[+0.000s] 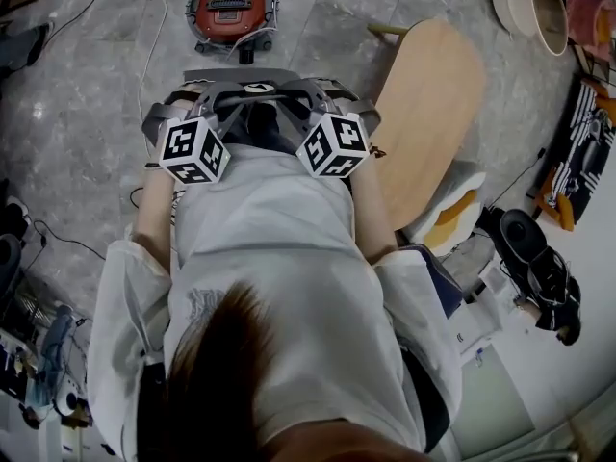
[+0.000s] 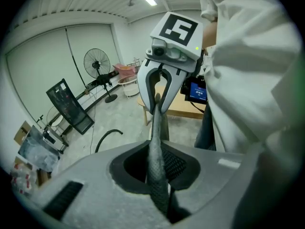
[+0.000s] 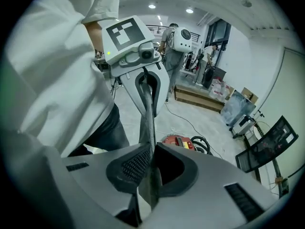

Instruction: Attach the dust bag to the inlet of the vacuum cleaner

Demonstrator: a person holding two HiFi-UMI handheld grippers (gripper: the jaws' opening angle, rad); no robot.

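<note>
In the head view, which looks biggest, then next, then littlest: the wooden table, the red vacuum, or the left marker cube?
1. table, biggest by far.
2. vacuum, a bit bigger than the cube.
3. left marker cube, littlest, though it is nearer the camera, which makes it look bigger.

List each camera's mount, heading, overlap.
Left gripper view: on the left gripper, along its jaws shut on the dust bag, facing the right gripper; white coat at right.
Right gripper view: on the right gripper, facing the left one; coat at left, vacuum cleaner beyond.
Head view: on the head, steeply down; hair, coat, both grippers, vacuum cleaner.
Shared: both gripper views show the dust bag.
</note>
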